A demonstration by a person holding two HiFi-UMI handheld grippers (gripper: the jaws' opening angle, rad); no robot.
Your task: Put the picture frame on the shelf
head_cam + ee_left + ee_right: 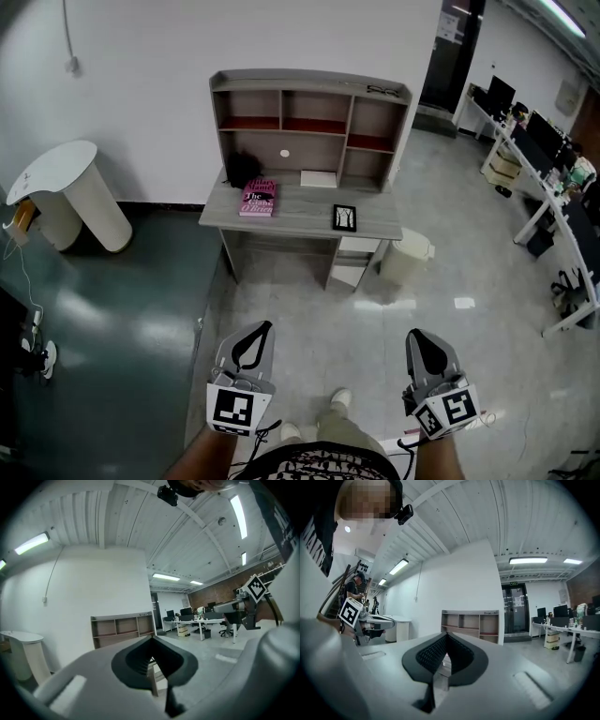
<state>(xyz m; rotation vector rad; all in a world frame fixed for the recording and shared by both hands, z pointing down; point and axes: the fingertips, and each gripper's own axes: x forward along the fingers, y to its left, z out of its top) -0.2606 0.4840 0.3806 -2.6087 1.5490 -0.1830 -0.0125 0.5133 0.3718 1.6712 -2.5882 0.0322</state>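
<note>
— What is seen on the desk [305, 214] at the centre of the frame?

— A pink book [258, 198] is laid flat towards its left. A black object [244, 169], which cannot be made out, is set just behind the book, and a flat white box [319, 179] is placed further right.

— And around it?

— A white bin [406, 257] is stood just beside its right end. A white round table [56, 173] is found at the left edge, a cable [68, 37] is hung at the upper left, and office tables with monitors [544, 155] are lined up at the upper right.

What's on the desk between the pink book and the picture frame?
Nothing: the head view shows bare desk top between the pink book and the picture frame.
</note>
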